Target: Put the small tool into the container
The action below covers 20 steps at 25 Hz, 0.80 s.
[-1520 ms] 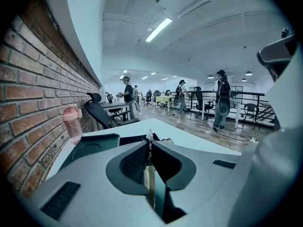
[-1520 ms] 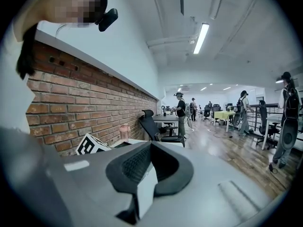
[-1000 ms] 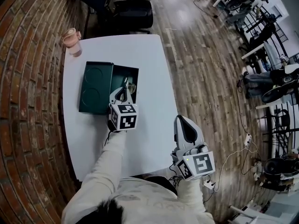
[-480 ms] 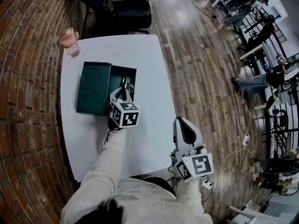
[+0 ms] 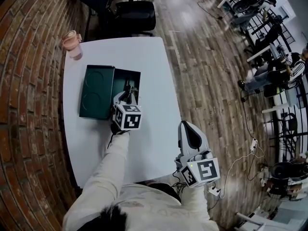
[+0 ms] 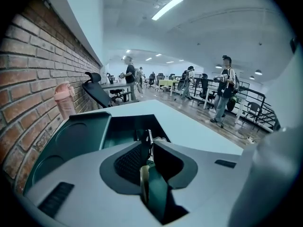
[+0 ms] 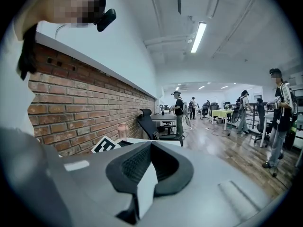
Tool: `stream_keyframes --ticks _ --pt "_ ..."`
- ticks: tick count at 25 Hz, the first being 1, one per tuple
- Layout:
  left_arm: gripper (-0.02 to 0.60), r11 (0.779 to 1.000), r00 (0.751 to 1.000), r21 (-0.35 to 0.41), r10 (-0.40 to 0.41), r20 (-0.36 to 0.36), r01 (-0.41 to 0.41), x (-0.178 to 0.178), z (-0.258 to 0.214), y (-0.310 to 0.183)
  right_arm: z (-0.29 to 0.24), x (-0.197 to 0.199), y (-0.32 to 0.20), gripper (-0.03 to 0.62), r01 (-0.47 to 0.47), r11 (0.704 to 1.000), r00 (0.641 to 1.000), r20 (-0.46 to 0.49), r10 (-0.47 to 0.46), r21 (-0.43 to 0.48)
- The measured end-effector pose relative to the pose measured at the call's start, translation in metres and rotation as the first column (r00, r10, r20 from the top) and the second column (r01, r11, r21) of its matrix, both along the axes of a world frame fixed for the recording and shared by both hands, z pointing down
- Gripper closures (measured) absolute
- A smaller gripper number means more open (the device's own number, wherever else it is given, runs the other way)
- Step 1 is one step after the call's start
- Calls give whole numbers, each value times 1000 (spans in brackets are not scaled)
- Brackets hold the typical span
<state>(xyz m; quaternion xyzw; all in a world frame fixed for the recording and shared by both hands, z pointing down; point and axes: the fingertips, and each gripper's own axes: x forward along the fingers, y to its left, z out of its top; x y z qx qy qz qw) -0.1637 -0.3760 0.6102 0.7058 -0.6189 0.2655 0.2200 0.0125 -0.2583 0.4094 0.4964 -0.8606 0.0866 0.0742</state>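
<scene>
A dark green container (image 5: 126,72) sits on the white table (image 5: 154,71), its lid (image 5: 97,90) folded open to the left. My left gripper (image 5: 128,91) is over the near edge of the open box, shut on the small tool (image 5: 130,87). In the left gripper view the tool's thin metal end (image 6: 148,140) sticks up between the fingertips of my left gripper (image 6: 149,144), with a pale handle (image 6: 144,183) below, and the box (image 6: 128,129) lies just ahead. My right gripper (image 5: 187,128) is off the table's front right corner, shut and empty; in its own view my right gripper (image 7: 150,146) points level.
A pink cup (image 5: 72,43) stands at the table's far left corner by the brick wall (image 5: 29,105). A black office chair (image 5: 134,16) is beyond the table's far edge. Wooden floor (image 5: 216,81) runs along the right, where people stand far off.
The left gripper with the tool has edged slightly forward over the box. The right gripper has stayed where it was.
</scene>
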Motion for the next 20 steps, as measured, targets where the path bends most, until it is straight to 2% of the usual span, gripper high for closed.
stream_keyframes --ticks 3,10,15,20 --pt "478 1000 1000 -2 25 -10 -25 4 -2 2 -2 -1 2 583 2 1000 1000 1 -2 1" --pt "474 999 999 25 33 -34 -32 7 -12 9 -7 0 6 583 8 1000 1000 4 -8 8" --pt "571 994 999 105 33 -41 -28 4 -36 16 -10 -3 10 583 23 999 1000 14 -23 22" --pt "575 982 995 173 81 -55 -71 8 -66 31 -16 -7 16 583 51 998 998 19 -51 37"
